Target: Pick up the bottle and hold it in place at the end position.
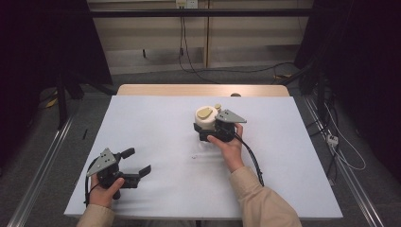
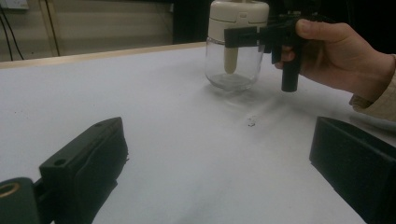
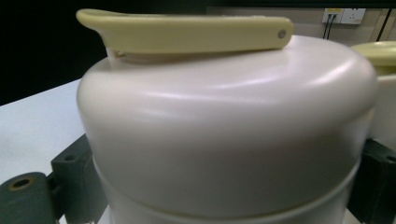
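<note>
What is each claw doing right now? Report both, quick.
Left claw: open, holding nothing, low over the white table.
Right claw: closed around the cream lid of the clear glass jar.

Clear glass jar (image 2: 232, 70) w/ cream lid (image 3: 224, 126), yellow flip handle (image 3: 187, 32), upright mid-table.

The left hand-held gripper (image 2: 219, 163) stood with its black jaws wide apart at the bottom corners over the white counter (image 2: 154, 107). At upper right, a hand (image 2: 336, 51) held the right hand-held gripper (image 2: 243, 36) around a cream-lidded glass jar (image 2: 236, 44).
</note>
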`<action>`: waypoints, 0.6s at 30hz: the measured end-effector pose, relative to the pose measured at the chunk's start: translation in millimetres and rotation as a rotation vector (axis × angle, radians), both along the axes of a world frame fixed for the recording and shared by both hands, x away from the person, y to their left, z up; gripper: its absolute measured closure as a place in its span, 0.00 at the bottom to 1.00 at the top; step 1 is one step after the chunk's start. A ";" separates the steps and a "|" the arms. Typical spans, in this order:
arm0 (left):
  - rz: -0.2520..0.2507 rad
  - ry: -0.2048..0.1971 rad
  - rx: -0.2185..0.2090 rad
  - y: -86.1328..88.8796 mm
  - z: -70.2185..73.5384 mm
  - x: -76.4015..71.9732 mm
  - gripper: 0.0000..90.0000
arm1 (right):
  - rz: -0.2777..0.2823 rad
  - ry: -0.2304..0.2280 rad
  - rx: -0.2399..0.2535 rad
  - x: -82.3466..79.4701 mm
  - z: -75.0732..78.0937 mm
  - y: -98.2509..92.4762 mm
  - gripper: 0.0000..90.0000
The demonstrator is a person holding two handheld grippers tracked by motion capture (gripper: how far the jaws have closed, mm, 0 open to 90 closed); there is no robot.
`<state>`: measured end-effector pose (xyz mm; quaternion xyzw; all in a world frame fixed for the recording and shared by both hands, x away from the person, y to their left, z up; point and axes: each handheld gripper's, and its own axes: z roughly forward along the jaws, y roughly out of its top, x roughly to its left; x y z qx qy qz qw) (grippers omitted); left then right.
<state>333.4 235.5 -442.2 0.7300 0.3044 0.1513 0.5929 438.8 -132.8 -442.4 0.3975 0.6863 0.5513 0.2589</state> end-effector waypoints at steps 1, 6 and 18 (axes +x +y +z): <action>0.000 0.001 0.000 -0.1 -0.1 0.2 0.04 | 0.000 0.002 0.001 0.3 -0.5 -0.2 0.07; -0.003 0.005 0.003 -0.6 -0.8 0.7 0.04 | 0.000 0.004 0.002 0.6 -1.0 0.1 0.08; -0.004 0.004 0.002 -1.3 -1.0 0.5 0.04 | 0.004 0.005 0.003 0.7 -1.9 1.4 0.08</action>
